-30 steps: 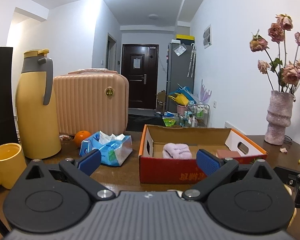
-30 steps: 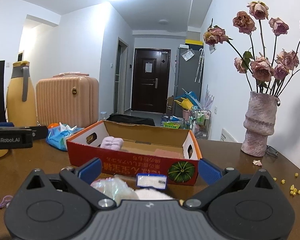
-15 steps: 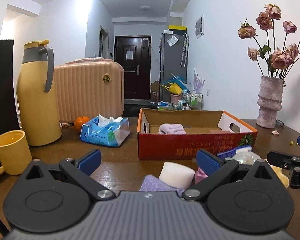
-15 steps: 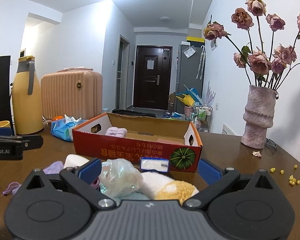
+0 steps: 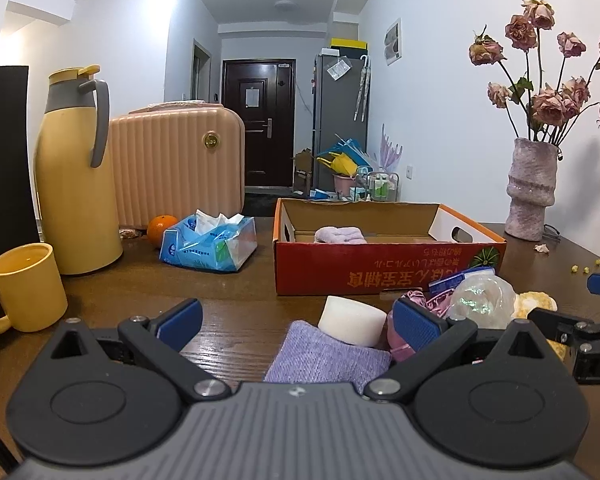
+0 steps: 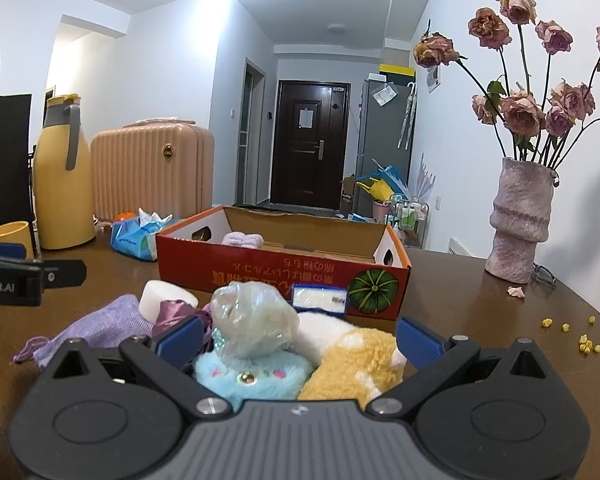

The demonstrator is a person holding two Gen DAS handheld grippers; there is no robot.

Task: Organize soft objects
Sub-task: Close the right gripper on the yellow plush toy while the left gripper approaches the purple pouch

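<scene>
Hovering level above the brown wooden worktop [image 5: 236, 280], both claws gape: left claw [image 5: 298, 320] over the lilac knitted pouch [image 5: 326, 354], right claw [image 6: 298, 338] over the sky-blue fluffy plush [image 6: 252, 376], red cardboard box [image 6: 284, 276] at 12 o'clock.

On the bench [image 5: 236, 320] to your left you have a yellow mug [image 5: 26, 286] beside a tall yellow thermos [image 5: 74, 196]. Behind them stands a ribbed pink suitcase [image 5: 176, 164], with an orange [image 5: 161, 229] and a blue tissue pack [image 5: 210, 242] in front of it. To your right, a pink vase [image 6: 518, 220] holds dried roses [image 6: 520, 108]; yellow crumbs [image 6: 580, 336] lie near it.
</scene>
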